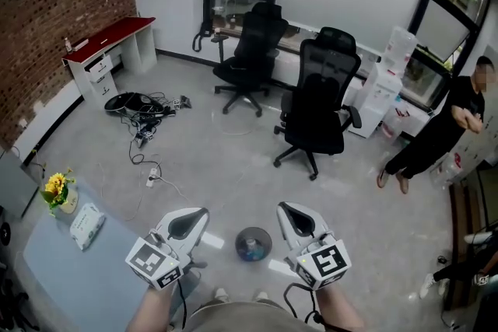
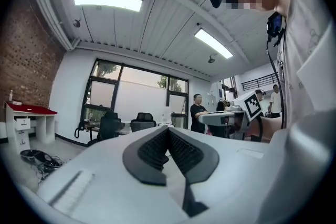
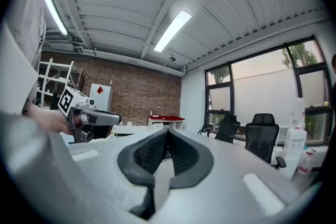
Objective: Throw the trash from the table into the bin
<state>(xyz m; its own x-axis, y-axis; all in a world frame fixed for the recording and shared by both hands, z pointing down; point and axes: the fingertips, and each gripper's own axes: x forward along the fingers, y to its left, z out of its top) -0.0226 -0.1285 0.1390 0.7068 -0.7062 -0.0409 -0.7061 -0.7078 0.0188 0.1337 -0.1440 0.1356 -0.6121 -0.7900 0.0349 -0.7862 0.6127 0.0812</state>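
Observation:
Both grippers are held side by side, pointing level out over the floor. My left gripper (image 1: 198,215) (image 2: 168,129) is shut, its dark pads meeting with nothing between them. My right gripper (image 1: 285,210) (image 3: 167,132) is also shut and empty. Between and below them a small round dark bin (image 1: 254,243) stands on the floor, with something pale and shiny inside. The light blue table (image 1: 54,260) lies at the lower left, to the left of the left gripper. It carries a white packet (image 1: 85,225) and a vase of yellow flowers (image 1: 58,190).
Two black office chairs (image 1: 315,101) stand ahead by the window wall. A tangle of cables (image 1: 144,109) lies on the floor at the left, near a red-topped desk (image 1: 109,39). A person in black (image 1: 436,132) stands at the right beside white boxes.

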